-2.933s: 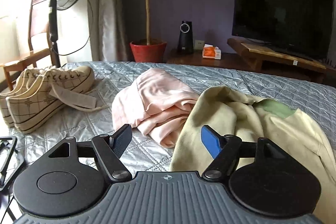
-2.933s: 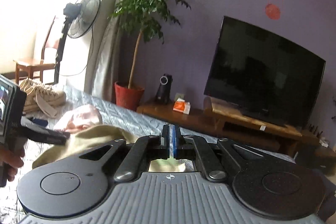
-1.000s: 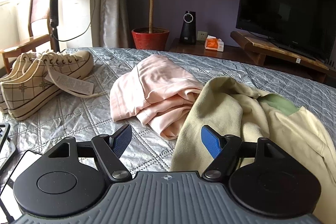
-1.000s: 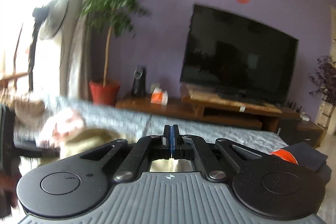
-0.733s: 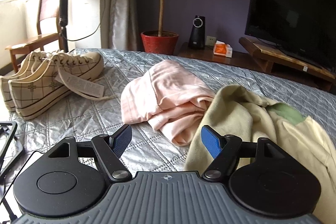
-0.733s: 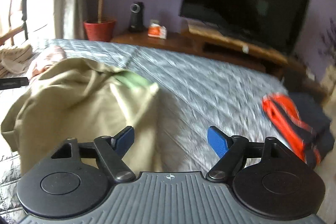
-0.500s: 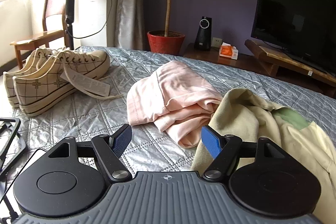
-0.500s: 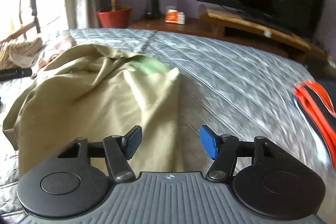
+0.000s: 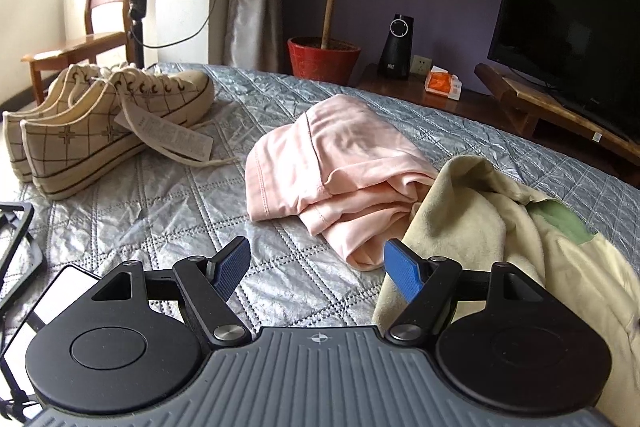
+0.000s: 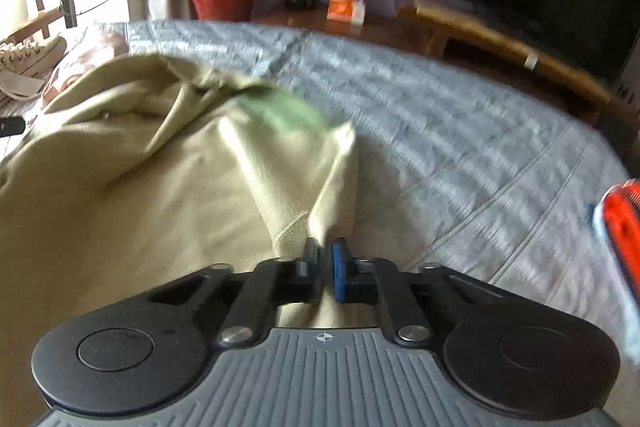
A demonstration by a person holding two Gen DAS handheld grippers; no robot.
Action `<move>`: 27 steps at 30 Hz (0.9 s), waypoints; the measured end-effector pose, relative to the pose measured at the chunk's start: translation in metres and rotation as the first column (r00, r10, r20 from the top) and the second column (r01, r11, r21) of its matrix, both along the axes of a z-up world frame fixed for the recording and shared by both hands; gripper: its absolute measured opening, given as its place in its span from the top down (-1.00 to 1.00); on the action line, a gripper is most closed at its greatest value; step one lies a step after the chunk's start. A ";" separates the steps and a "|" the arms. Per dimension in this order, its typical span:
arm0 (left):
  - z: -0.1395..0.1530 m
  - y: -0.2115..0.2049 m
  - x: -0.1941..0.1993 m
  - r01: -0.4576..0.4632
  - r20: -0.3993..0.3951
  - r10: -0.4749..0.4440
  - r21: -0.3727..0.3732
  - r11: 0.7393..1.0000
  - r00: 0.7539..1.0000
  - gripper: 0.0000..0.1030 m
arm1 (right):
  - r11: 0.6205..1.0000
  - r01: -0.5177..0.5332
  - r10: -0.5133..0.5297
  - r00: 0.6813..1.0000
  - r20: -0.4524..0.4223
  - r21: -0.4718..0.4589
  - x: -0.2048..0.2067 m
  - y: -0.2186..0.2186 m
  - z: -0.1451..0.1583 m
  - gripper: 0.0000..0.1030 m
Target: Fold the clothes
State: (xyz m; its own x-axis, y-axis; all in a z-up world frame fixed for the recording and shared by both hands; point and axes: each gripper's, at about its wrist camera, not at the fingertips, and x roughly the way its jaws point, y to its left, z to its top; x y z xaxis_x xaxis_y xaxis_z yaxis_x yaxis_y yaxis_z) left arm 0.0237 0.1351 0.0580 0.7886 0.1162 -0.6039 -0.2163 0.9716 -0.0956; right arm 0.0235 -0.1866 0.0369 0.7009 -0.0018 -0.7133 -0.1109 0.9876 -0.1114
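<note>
A crumpled pale yellow garment (image 10: 132, 163) with a green patch (image 10: 284, 111) lies on the grey quilted bed (image 10: 460, 131). My right gripper (image 10: 325, 259) is shut on a ribbed edge of this yellow garment (image 9: 472, 227), pinching the cloth between its pads. A pink garment (image 9: 336, 163) lies bunched to the left of the yellow one, partly under it. My left gripper (image 9: 316, 263) hangs open just above the bed (image 9: 160, 211), its fingers near the pink garment's lower fold and the yellow garment's left edge, with nothing between them.
A pair of cream checked sneakers (image 9: 100, 123) with a paper tag sits at the bed's left side. A phone (image 9: 52, 303) and a black frame (image 9: 16, 239) lie near the left edge. An orange-and-dark item (image 10: 622, 223) lies far right. Beyond stand a television, potted plant, fan and chair.
My right gripper dropped from facing the room to the yellow garment, opened wide, then closed on its edge. The left gripper stayed open and swung slightly left.
</note>
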 end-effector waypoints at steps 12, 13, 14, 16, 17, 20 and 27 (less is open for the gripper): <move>0.000 0.004 0.001 -0.016 -0.010 0.016 -0.014 1.000 1.000 -0.56 | 0.958 0.006 0.035 0.990 0.138 -0.286 0.000 -0.025 0.053 0.86; 0.000 0.004 0.001 -0.016 -0.009 0.016 -0.016 1.000 1.000 -0.56 | 0.947 0.015 0.025 0.992 0.122 -0.321 0.003 -0.028 0.048 0.85; 0.000 0.004 0.001 -0.015 -0.008 0.015 -0.017 1.000 1.000 -0.56 | 0.934 0.024 0.015 0.994 0.106 -0.356 0.006 -0.031 0.042 0.83; 0.001 0.003 0.000 -0.010 -0.006 0.010 -0.015 1.000 1.000 -0.56 | 0.901 0.031 -0.012 0.999 0.045 -0.432 0.015 -0.038 0.025 0.82; 0.001 0.003 0.000 -0.011 -0.004 0.011 -0.013 1.000 1.000 -0.56 | 0.893 0.063 -0.031 0.996 0.079 -0.446 0.015 -0.041 0.026 0.82; 0.002 0.004 0.001 -0.020 0.001 0.020 -0.010 1.000 1.000 -0.56 | 0.915 0.131 -0.054 0.977 0.206 -0.381 0.006 -0.041 0.045 0.78; 0.008 0.001 -0.001 -0.060 0.041 0.058 0.049 0.997 0.997 -0.58 | 0.969 -0.152 0.186 0.967 0.172 -0.196 0.012 0.019 0.043 0.44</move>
